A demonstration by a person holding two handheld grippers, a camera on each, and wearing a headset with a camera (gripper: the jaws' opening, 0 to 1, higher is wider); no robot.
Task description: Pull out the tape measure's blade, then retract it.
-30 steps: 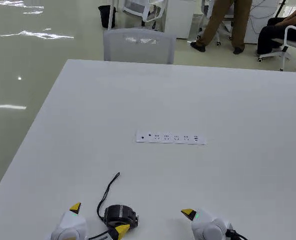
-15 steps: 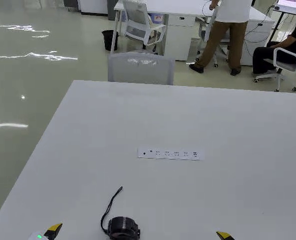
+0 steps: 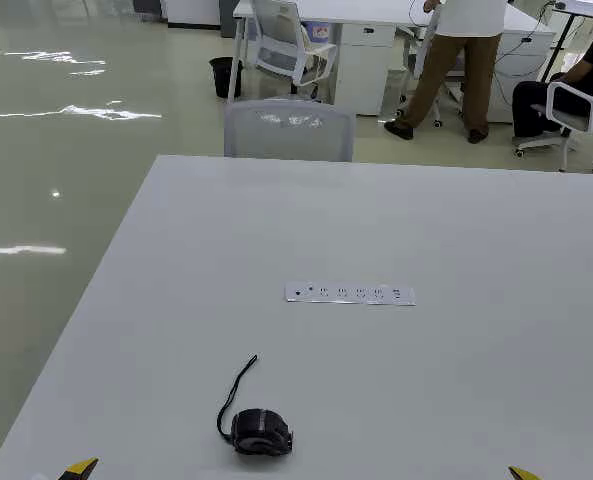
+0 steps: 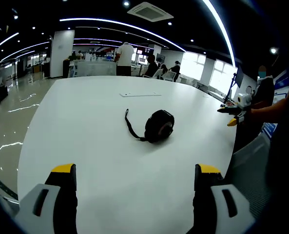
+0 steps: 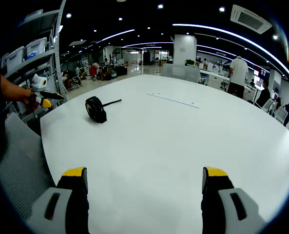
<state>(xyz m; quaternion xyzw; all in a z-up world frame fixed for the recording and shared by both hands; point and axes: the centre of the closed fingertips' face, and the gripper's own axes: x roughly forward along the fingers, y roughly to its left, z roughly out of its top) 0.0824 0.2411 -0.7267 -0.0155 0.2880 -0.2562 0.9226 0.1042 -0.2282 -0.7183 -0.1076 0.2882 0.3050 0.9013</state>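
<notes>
Head view: the tape measure (image 3: 262, 432) lies on the white table (image 3: 456, 240) near its front edge, its strap (image 3: 238, 385) curling away from the case. A power strip (image 3: 349, 294) lies further back, well apart from it, and a grey chair (image 3: 289, 130) stands at the far edge. 1 yellow tip of the left gripper (image 3: 79, 468) shows at the bottom left corner, 1 of the right gripper (image 3: 524, 473) at the bottom right.

Left gripper view: the jaws stand wide apart with nothing between them. The tape measure (image 4: 159, 126) lies ahead, untouched; the right gripper (image 4: 237, 111) is at the right, held by a hand.

Right gripper view: the jaws are spread, holding nothing. The tape measure (image 5: 95, 108) lies far left, near the left gripper (image 5: 39, 92).
</notes>
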